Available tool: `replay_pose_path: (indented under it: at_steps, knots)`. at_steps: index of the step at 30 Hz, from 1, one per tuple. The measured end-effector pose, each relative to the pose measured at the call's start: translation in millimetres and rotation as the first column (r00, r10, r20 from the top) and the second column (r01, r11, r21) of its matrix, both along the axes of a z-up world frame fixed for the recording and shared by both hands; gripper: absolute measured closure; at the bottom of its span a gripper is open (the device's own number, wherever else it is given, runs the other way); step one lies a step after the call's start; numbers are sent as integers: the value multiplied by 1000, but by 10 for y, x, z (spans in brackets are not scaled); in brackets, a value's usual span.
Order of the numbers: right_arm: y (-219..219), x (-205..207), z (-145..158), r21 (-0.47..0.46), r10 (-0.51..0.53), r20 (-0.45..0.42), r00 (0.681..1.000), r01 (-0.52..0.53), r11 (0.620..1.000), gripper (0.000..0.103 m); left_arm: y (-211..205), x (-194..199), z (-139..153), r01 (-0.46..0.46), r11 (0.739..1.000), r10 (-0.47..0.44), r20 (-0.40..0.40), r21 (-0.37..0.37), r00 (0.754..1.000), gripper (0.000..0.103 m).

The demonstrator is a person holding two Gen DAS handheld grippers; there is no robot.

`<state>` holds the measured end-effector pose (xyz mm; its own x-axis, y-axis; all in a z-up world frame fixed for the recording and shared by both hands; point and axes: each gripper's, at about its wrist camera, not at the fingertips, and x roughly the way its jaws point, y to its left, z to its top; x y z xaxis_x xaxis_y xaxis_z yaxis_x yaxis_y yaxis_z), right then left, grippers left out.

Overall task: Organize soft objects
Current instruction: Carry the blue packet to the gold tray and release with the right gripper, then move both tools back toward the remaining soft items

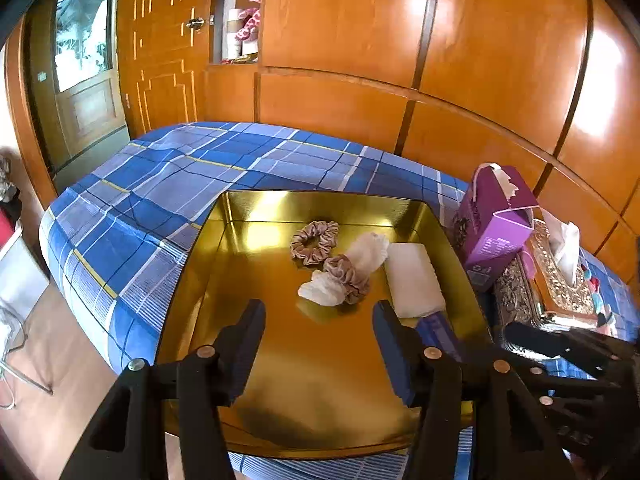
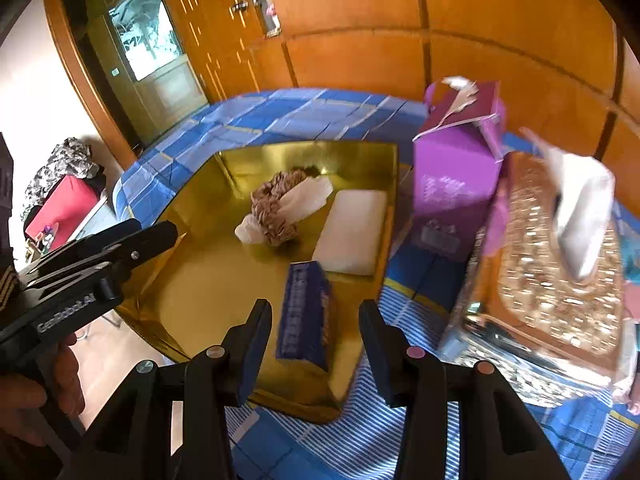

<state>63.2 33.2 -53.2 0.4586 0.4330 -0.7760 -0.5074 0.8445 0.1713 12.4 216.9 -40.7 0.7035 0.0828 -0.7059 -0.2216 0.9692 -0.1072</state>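
Your left gripper hung spread wide and empty over the shiny gold square tray. Just ahead of it lay a beige satin scrunchie wrapped around crumpled white tissue; a second scrunchie lay behind. Your right gripper was also spread, straddling a dark blue tissue pack, not touching; its print was blurred. "GenRobot.AI" read on the left tool. A folded white cloth lay beside; a purple carton stood off-tray.
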Motion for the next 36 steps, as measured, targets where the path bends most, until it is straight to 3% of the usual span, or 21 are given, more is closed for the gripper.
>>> replay_pose_path:
  at_steps: [8,21,30,36]
  knots:
    - [-377,-211,183,21,-107,106,989,105,994,57,-211,-67,117,50,998,-51,27,24,998,46]
    - [-1188,-340,181,24,-280,140,950,280,960,57,-644,-112,300,174,982,-178,56,76,982,46]
    - [-1985,-445,-52,-33,-446,101,889,451,892,57,-1022,-72,390,285,952,-292,58,112,955,46]
    - [-2574,-603,-111,-64,-553,99,827,560,826,57,-1316,-14,465,360,922,-372,64,142,926,46]
